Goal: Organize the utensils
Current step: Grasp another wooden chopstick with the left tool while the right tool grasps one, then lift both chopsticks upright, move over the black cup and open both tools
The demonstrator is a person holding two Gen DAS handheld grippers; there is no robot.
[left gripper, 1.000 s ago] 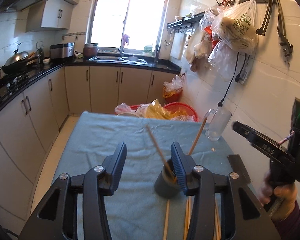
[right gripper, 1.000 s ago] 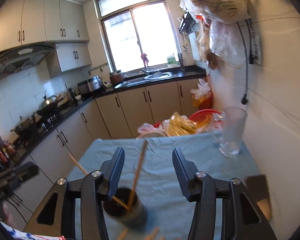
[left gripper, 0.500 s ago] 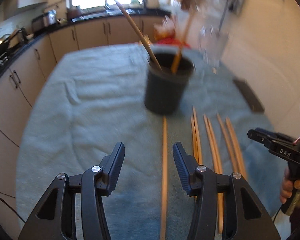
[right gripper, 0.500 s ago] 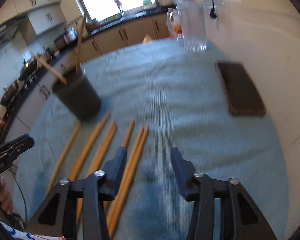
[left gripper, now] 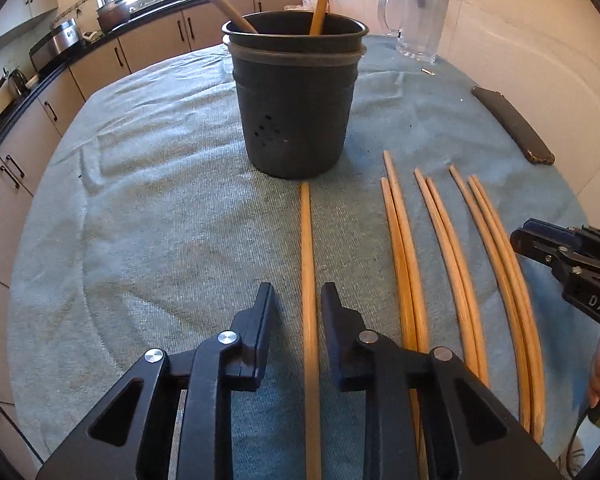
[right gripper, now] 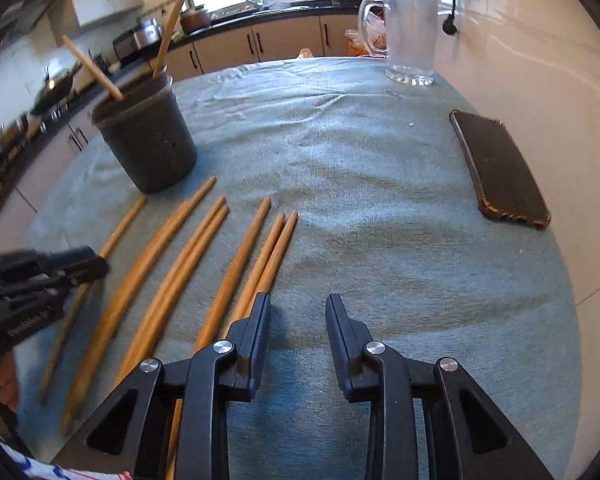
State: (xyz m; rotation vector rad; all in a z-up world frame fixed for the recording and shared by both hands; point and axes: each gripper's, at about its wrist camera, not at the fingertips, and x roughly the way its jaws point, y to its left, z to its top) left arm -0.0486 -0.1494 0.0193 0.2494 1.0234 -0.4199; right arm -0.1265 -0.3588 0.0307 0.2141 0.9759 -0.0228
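Step in hand, by my read: pick-up of next chopstick for the holder. L gripper (left gripper: 297, 300) low over cloth, jaws apart, straddling the single chopstick (left gripper: 307, 280) that runs up centre frame in L wrist view; fingers either side, can't tell if touching yet. Nothing clamped.

R gripper (right gripper: 297, 312) at bottom centre of its view, jaws apart, empty, over bare cloth just right of the nearest chopstick pair (right gripper: 266, 264).

Holder (left gripper: 296, 100): dark, round, slightly tapered plastic pot w/ stepped rim and small drain holes, upper centre of L view. Two sticks already stand in it, leaning apart.

Remaining chopsticks (left gripper: 444, 248): loose sticks lying roughly parallel, right half of L view; plain wood, slim, tapered, smooth finish. Some lie touching in pairs.

Tablecloth (left gripper: 140, 220): grey-blue, ribbed weave, wrinkled — likely grippy, sticks shouldn't roll much.

Also: glass mug (left gripper: 416, 16) top right, dark phone (left gripper: 512, 124) by right edge.

Next move needs: close jaws square on the stick, lift w/o dragging cloth, tip it upright, drop thin end into pot. Risk: stick pivots in the jaws if grabbed off-balance.
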